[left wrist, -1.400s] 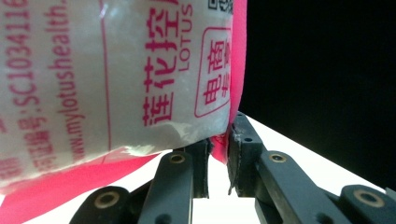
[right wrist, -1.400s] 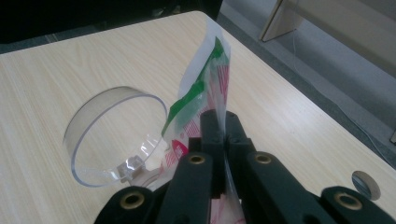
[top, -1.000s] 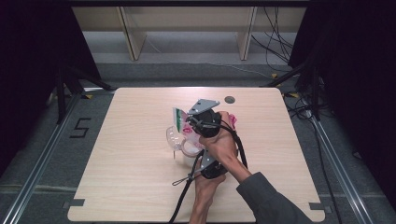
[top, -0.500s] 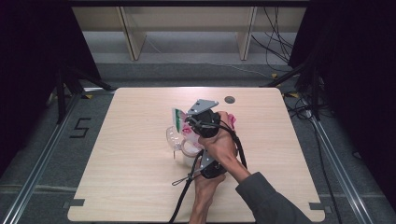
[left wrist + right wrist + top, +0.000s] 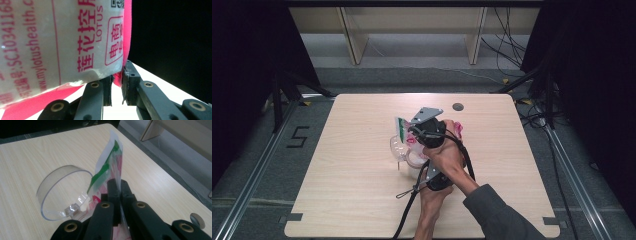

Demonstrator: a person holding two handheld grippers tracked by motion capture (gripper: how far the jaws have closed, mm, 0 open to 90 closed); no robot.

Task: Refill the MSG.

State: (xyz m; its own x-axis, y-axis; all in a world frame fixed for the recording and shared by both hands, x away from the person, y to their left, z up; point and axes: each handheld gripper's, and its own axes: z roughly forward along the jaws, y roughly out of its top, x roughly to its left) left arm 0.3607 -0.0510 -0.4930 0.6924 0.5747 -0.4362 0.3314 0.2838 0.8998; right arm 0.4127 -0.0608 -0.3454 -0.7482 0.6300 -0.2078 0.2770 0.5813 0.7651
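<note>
Your right gripper [image 5: 119,185] pinches the packet's [image 5: 108,167] green-striped top edge, holding it upright just beside the clear cup [image 5: 62,192]; your left gripper [image 5: 116,80] clamps its pink edge.

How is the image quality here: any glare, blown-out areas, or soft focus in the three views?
High view: evenly lit table, dark surroundings. Left gripper view: the bag is very close and soft, the tabletop blown out white, the background black. Right gripper view: the clear cup shows glints on its rim; the bag edge is sharp.
</note>
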